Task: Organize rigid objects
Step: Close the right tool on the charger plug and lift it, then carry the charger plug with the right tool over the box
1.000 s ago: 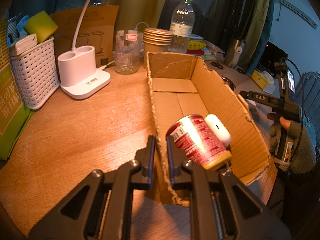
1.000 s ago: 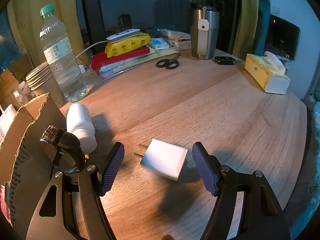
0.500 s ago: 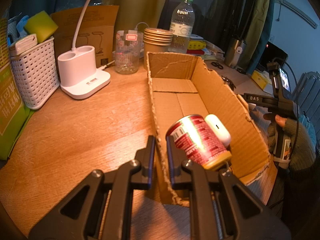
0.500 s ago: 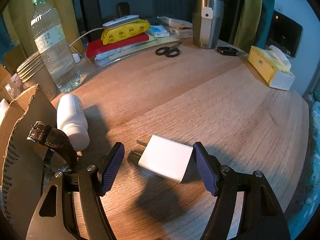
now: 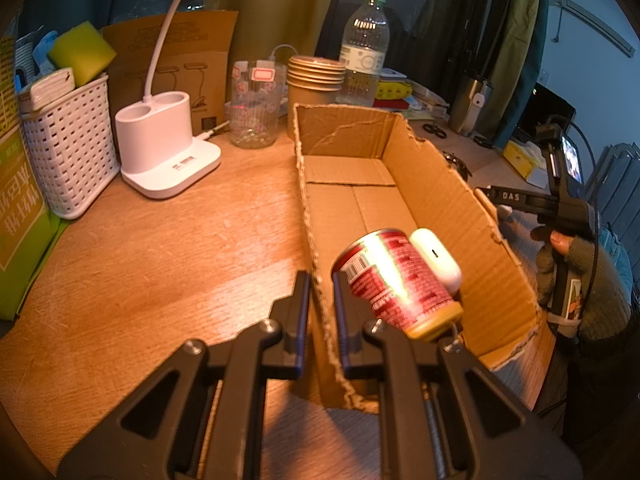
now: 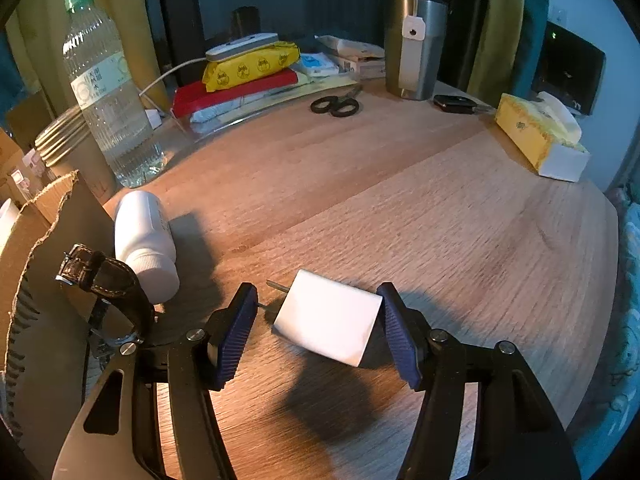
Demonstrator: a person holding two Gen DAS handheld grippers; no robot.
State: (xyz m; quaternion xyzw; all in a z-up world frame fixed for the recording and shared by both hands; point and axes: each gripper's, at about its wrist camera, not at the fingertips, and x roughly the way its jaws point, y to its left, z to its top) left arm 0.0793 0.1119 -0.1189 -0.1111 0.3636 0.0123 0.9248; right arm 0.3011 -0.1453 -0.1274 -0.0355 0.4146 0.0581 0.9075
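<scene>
While the left gripper [image 5: 320, 304] pinches the box [image 5: 436, 200] wall, the right gripper [image 6: 316, 328] straddles the charger [image 6: 328, 324], unclenched. It should close squarely on the flat sides, clear of the prongs.

On the counter [image 6: 400, 208] stand a water bottle [image 6: 108, 92], a steel tumbler [image 6: 414, 44] with scissors [image 6: 335, 105] before it, a yellow tissue box [image 6: 536, 140], a white lamp base [image 5: 162, 148] beside a white basket [image 5: 68, 144], and a stack of paper cups [image 5: 314, 88].
</scene>
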